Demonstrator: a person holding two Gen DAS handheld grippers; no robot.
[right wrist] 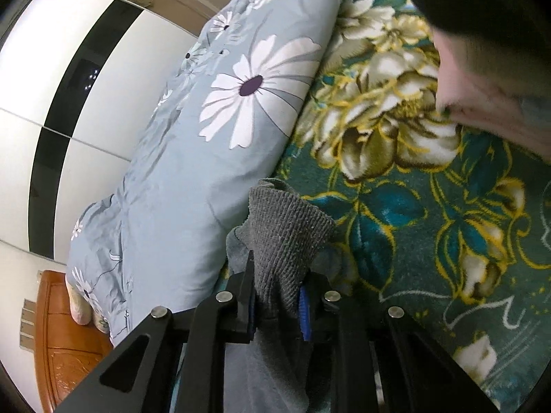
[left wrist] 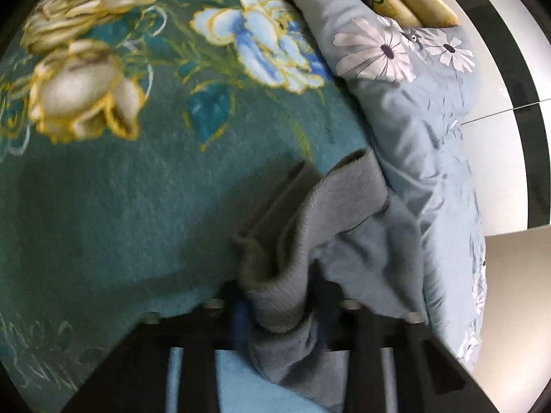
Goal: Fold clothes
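Both grippers clamp the same grey garment [right wrist: 289,241] above a bed: the right gripper [right wrist: 277,304], black with blue pads, is closed on a coarse ribbed knit band, while the left gripper [left wrist: 279,313] pinches a bunched fold where that ribbing meets a smoother, fleecy grey-blue cloth. The garment hangs near the bed's edge, over a plush teal blanket [left wrist: 120,206] patterned with cream, yellow-outlined and blue flowers. Beside it lies a smooth pale-blue quilt [right wrist: 179,172] printed with white daisies, near an orange wooden headboard [right wrist: 65,337]; no legible writing appears.
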